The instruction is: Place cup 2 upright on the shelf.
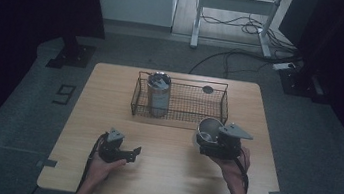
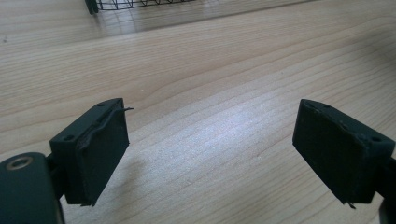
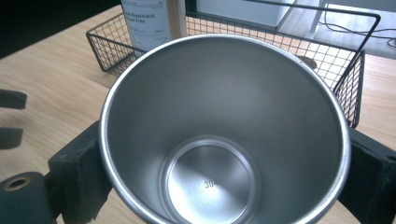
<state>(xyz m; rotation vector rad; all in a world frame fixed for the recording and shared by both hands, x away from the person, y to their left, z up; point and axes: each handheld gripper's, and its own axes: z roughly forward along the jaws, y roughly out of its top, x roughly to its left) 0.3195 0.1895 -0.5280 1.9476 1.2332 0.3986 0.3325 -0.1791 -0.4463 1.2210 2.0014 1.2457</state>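
From above, the right hand-held gripper (image 1: 209, 143) holds a steel cup (image 1: 208, 129) just near of the wire basket (image 1: 219, 106). The left hand-held gripper (image 2: 212, 149) stands apart, empty, over bare worktop (image 2: 210, 60). Its own view shows the cup (image 3: 224, 126) clamped between both jaws.

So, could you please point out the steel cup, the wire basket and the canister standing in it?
steel cup (image 3: 210, 182): right gripper view, inner bottom.
wire basket (image 1: 223, 104): high view, right end wall.
canister (image 1: 157, 100): high view, side wall.
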